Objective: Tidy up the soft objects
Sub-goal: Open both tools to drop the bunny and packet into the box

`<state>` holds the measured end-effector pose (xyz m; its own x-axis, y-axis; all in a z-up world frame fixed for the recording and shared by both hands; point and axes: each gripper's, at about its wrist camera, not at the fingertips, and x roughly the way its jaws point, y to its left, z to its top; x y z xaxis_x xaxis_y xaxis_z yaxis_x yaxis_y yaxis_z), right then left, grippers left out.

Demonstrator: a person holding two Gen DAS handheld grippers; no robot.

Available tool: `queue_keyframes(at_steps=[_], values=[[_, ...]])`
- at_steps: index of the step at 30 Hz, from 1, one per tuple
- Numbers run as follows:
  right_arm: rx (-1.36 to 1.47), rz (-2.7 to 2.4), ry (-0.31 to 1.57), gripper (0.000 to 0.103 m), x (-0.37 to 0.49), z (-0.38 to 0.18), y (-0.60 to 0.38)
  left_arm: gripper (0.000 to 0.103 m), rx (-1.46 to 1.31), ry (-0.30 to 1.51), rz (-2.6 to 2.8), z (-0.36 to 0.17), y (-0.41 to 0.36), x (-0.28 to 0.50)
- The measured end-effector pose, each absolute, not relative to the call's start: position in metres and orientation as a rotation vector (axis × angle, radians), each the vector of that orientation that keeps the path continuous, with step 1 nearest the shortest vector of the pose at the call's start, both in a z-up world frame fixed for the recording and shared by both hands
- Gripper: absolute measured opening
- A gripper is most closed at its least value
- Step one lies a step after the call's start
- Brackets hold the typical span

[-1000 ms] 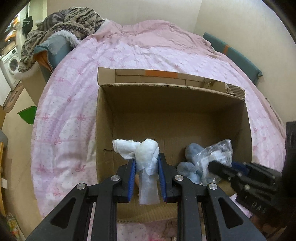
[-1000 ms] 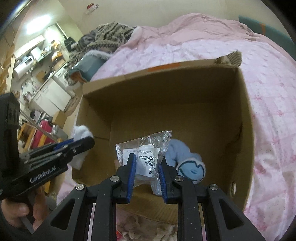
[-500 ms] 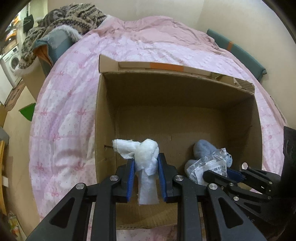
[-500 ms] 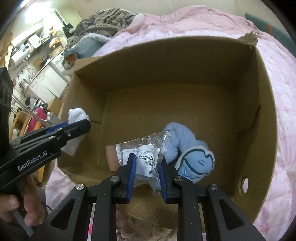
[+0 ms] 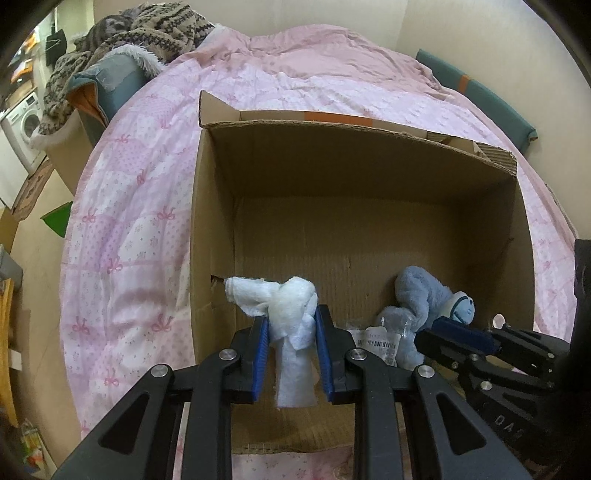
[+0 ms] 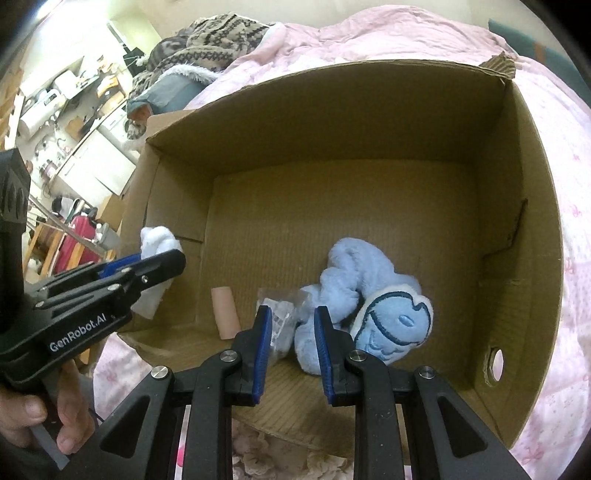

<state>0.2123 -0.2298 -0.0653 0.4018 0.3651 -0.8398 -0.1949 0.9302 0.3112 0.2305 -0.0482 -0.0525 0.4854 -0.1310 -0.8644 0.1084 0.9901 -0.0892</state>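
An open cardboard box (image 5: 351,129) (image 6: 332,129) stands on a pink quilt. My left gripper (image 5: 290,325) (image 6: 162,258) is shut on a white fluffy cloth toy (image 5: 284,310) (image 6: 157,236), held over the box's near left corner. My right gripper (image 6: 290,317) (image 5: 428,332) is low inside the box, shut on a crumpled clear plastic bag (image 6: 280,317) (image 5: 384,334) with a barcode label. The bag presses against a light blue plush (image 6: 369,291) (image 5: 424,295) lying on the box floor. A small pink cylinder (image 6: 225,314) lies on the floor to the bag's left.
The pink quilt (image 5: 140,206) covers the bed around the box. A patterned knit blanket (image 5: 159,26) is heaped at the far left. A teal cushion (image 5: 480,99) lines the wall on the right. A hand (image 6: 48,417) grips the left tool's handle.
My right gripper has sunk into the box with the bag, which now rests low against the blue plush. The left gripper with the white toy has barely moved.
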Motion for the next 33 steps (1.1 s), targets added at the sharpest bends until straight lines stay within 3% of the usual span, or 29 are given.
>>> queue_keyframes(at_steps=[15, 18, 19, 20, 21, 25, 33], values=[[0.262, 0.338, 1.052, 0.029, 0.211, -0.054, -0.248, 0.024, 0.0, 1.049, -0.167, -0.05, -0.053, 0.226], [0.276, 0.336, 1.056, 0.032, 0.213, -0.055, -0.249, 0.049, 0.011, 1.041, -0.167, -0.048, -0.055, 0.224], [0.279, 0.335, 1.052, 0.038, 0.212, -0.054, -0.249, 0.057, 0.013, 1.032, -0.164, -0.046, -0.056, 0.223], [0.283, 0.334, 1.047, 0.046, 0.212, -0.053, -0.25, 0.057, 0.016, 1.019, -0.164, -0.043, -0.056, 0.221], [0.29, 0.333, 1.04, 0.06, 0.212, -0.052, -0.251, 0.058, 0.017, 1.016, -0.165, -0.042, -0.056, 0.221], [0.285, 0.331, 1.02, 0.062, 0.211, -0.048, -0.25, 0.062, 0.013, 1.02, -0.165, -0.041, -0.055, 0.22], [0.291, 0.319, 0.997, 0.062, 0.21, -0.042, -0.255, 0.063, -0.036, 1.011, -0.148, -0.029, -0.043, 0.215]])
